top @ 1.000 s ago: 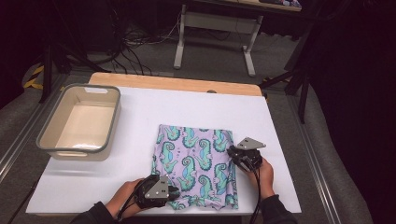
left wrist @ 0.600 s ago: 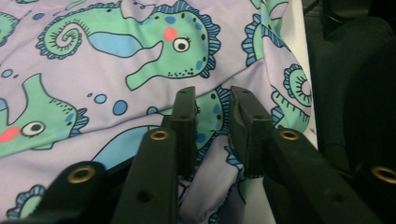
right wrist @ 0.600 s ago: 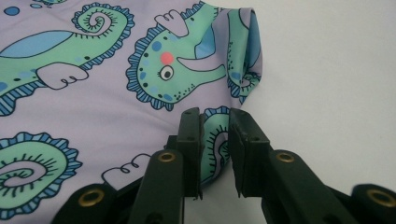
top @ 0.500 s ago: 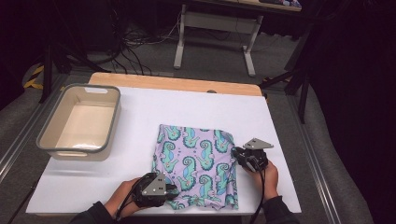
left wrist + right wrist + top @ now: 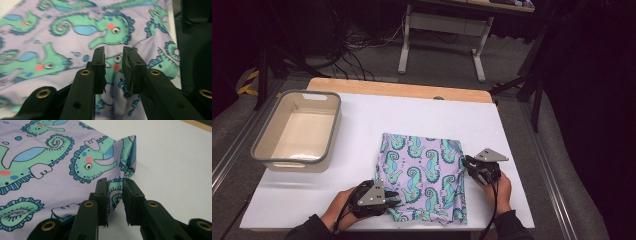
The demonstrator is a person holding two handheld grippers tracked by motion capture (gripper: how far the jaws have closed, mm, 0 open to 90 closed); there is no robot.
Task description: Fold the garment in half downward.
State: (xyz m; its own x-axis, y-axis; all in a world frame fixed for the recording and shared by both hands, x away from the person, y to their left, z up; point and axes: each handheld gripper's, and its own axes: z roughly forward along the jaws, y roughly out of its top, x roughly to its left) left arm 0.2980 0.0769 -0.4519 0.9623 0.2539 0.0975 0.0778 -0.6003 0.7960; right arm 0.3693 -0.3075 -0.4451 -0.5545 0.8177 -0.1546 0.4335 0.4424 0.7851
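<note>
A lilac cloth (image 5: 424,170) printed with green seahorses lies folded on the white table (image 5: 412,115), near the front edge. My left gripper (image 5: 394,200) sits at the cloth's near left corner. In the left gripper view its jaws (image 5: 113,65) stand a narrow gap apart with a pucker of the cloth (image 5: 75,27) between the pads. My right gripper (image 5: 467,162) is at the cloth's right edge. In the right gripper view that edge of the cloth (image 5: 50,170) rises into the narrow gap between the jaws (image 5: 115,192), and a fold stands up just beyond them.
A grey-rimmed beige bin (image 5: 319,96) stands empty at the table's left. A wooden strip (image 5: 402,90) runs along the table's far edge. Desk legs and cables are on the floor beyond. A bare white surface lies to the right of the cloth (image 5: 175,170).
The right gripper has shifted slightly to the right and toward me along the cloth's edge. The left gripper and the cloth have hardly moved.
</note>
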